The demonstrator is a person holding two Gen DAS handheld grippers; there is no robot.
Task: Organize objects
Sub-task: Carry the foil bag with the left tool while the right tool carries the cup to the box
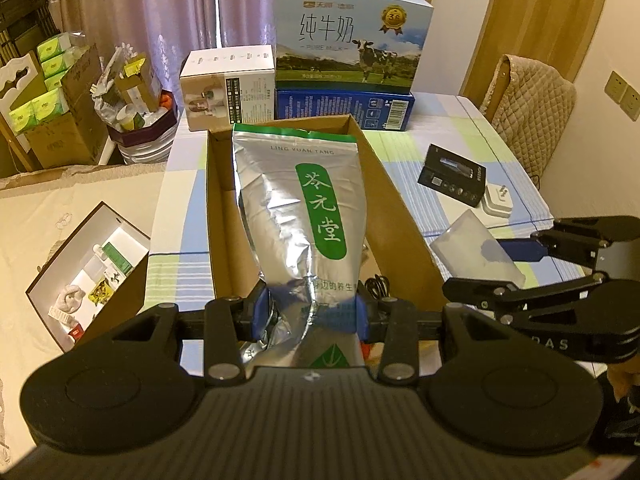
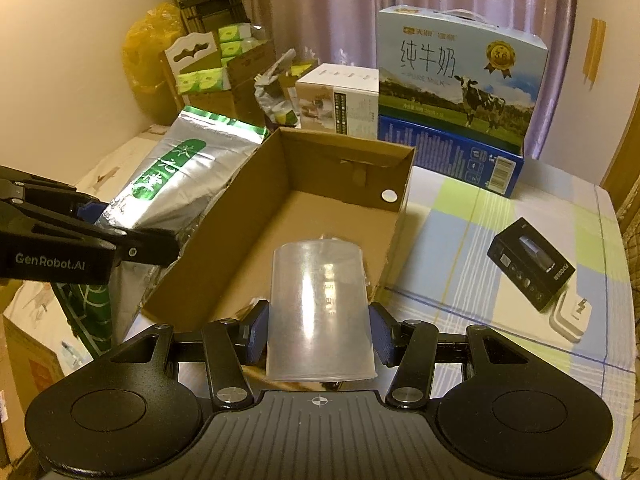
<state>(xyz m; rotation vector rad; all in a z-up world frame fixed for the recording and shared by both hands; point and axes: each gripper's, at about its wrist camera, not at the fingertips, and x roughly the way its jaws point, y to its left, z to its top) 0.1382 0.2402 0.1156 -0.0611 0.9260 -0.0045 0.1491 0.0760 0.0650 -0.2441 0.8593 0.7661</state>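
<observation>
A milk carton (image 1: 354, 30) sits on a blue box (image 1: 346, 109) at the far end of the table (image 1: 460, 128). Left, a cardboard box of green tissue packs (image 1: 48, 80) stands before purple curtains (image 1: 160, 8).

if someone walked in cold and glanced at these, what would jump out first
The tall silver foil pouch with a green label, pinched in the left gripper over the open brown cardboard box. Next, the clear plastic measuring cup, held in the right gripper at the box's near edge. Behind the box, the pale blue milk carton with a cow picture sits on a dark blue box.
</observation>
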